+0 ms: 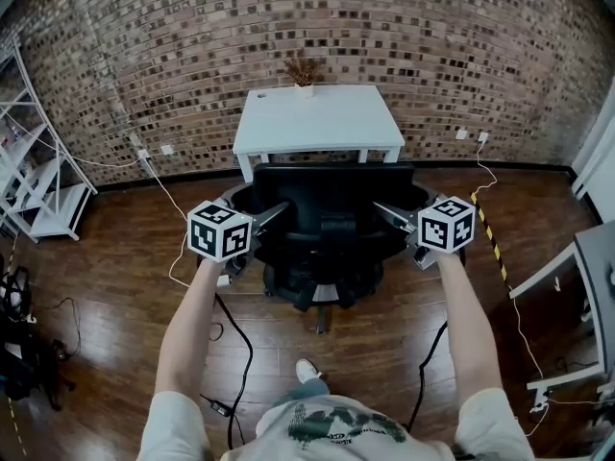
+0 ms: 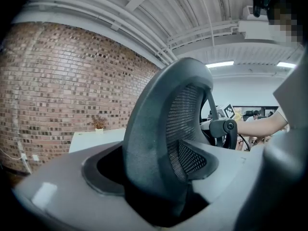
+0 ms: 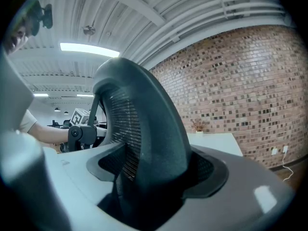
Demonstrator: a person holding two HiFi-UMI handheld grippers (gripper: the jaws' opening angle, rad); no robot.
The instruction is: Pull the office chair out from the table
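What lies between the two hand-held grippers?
The office chair's backrest, shown in the head view; the left hand-held gripper and the right hand-held gripper each clasp one side edge.

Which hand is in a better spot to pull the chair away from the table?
Neither, really: it takes both. The left gripper has its fingers clamped on the left edge of the office chair back, and the right gripper matches it on the right edge, so pulling together should keep it straight.
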